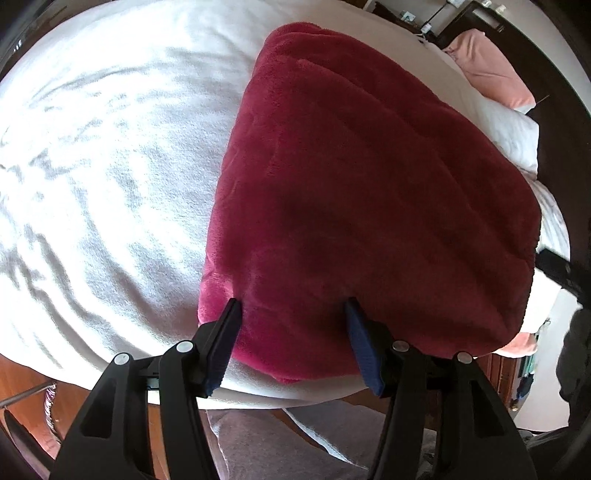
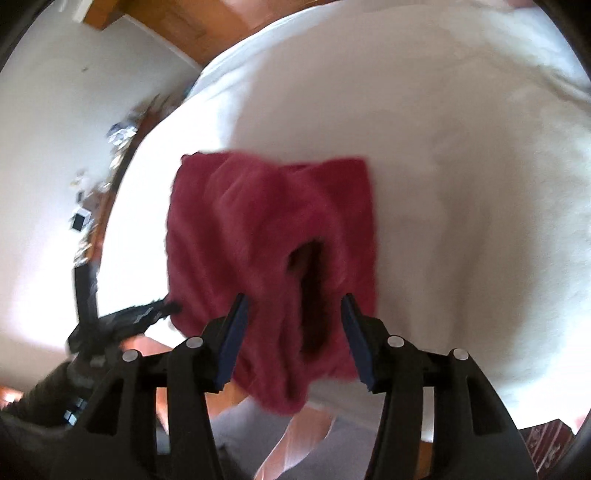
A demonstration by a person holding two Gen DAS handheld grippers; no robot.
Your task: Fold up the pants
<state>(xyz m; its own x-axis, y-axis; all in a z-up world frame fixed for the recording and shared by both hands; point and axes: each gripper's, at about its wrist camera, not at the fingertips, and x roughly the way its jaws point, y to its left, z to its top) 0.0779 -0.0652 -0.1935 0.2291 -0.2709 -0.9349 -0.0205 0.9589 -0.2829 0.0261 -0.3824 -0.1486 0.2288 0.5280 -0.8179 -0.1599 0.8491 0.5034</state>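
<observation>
The dark red fleece pants (image 1: 351, 192) lie folded in a thick, roughly square pile on the white bed (image 1: 110, 166), near its front edge. My left gripper (image 1: 291, 306) is open, its fingers spread just above the pile's near edge, holding nothing. In the right wrist view the pants (image 2: 258, 229) look blurred, with a dark opening in the fabric between the fingers. My right gripper (image 2: 293, 302) is open over the pants' near edge and empty. The left gripper (image 2: 140, 314) shows at the pants' left side. The right gripper's black body (image 1: 561, 269) shows at the right edge.
A pink pillow (image 1: 491, 66) and a white pillow (image 1: 513, 133) lie at the head of the bed. A dark headboard and a nightstand with small items (image 1: 424, 26) stand beyond. Wooden floor (image 1: 22, 380) shows under the bed's front edge. My grey-trousered legs (image 1: 295, 443) are below.
</observation>
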